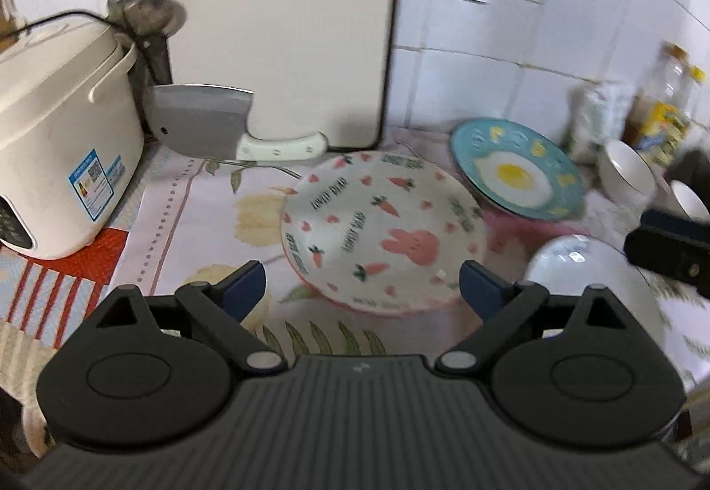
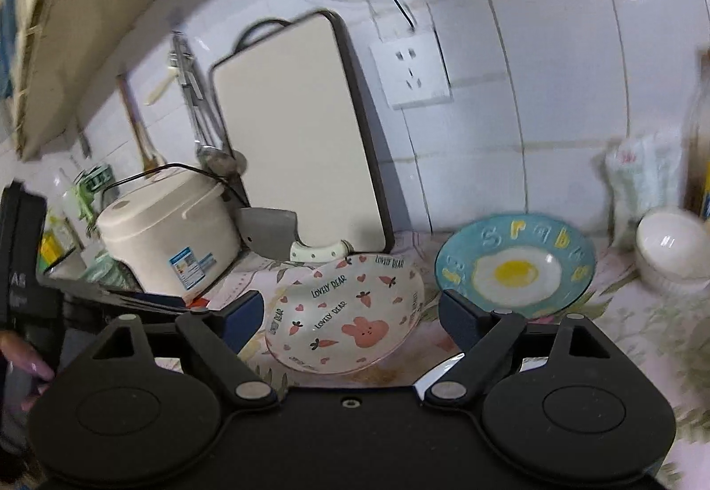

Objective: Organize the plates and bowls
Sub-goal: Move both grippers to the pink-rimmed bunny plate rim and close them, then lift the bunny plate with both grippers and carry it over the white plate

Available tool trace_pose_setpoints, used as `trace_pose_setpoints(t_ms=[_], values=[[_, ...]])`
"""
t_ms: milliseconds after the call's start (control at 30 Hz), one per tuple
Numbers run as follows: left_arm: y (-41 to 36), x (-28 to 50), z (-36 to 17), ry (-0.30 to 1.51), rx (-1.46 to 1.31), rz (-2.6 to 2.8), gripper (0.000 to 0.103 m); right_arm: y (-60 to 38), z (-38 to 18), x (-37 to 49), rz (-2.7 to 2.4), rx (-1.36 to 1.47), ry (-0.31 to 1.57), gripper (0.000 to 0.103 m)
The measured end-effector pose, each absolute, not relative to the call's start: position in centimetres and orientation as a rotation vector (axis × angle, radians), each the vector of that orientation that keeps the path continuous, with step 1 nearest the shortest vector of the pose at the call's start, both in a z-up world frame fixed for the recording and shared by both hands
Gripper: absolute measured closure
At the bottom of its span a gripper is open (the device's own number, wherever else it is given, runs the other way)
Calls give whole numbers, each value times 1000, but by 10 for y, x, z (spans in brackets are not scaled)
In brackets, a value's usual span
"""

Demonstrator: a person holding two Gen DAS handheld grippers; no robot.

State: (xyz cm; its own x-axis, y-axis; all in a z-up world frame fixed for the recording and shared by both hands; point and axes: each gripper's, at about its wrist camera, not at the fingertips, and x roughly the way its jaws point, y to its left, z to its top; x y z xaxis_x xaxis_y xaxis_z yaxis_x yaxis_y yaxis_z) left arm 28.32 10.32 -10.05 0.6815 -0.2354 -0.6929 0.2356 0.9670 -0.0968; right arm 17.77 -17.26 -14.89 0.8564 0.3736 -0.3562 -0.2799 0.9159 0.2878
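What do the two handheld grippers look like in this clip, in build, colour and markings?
Both match: the left gripper and right gripper have a matte black ribbed body, two round black housings, black link arms on silver pivot pins, and dark blue finger pads. The left one bears a small pale mark at centre; the right shows a small screw hole there. No cables or sleeves are visible.

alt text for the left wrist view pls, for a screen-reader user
The open left gripper hovers over a tilted white plate with pink rabbit and carrot prints on a floral-clothed counter. A blue fried-egg plate and white bowls lie to its right; a rice cooker and cleaver to its left.
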Motion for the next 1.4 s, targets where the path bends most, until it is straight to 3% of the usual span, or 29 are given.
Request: trace_pose_setpoints(t_ms=[300, 567, 667, 700, 733, 833, 933, 1000, 1400], values=[[125, 337, -163, 778, -121, -147, 8, -161, -203, 268, 241, 376, 595, 16], [138, 366, -198, 845, -187, -86, 12, -149, -229, 317, 217, 329, 723, 32], [137, 374, -201, 866, -189, -102, 27, -146, -233, 326, 210, 308, 732, 43], [135, 376, -202, 873, -180, -106, 36, -145, -234, 330, 214, 301, 736, 47], [134, 378, -202, 881, -173, -108, 45, -144, -235, 332, 218, 295, 741, 60], [133, 384, -205, 904, -192, -112, 62, -142, -236, 339, 187, 257, 747, 84], [135, 384, -207, 894, -223, -128, 77, -146, -237, 340, 187, 263, 748, 86], [133, 384, -208, 900, -233, -146, 80, -146, -238, 341, 194, 262, 746, 86], [134, 396, -207, 1002, -209, -193, 78, -150, -245, 357, 282, 290, 794, 79]])
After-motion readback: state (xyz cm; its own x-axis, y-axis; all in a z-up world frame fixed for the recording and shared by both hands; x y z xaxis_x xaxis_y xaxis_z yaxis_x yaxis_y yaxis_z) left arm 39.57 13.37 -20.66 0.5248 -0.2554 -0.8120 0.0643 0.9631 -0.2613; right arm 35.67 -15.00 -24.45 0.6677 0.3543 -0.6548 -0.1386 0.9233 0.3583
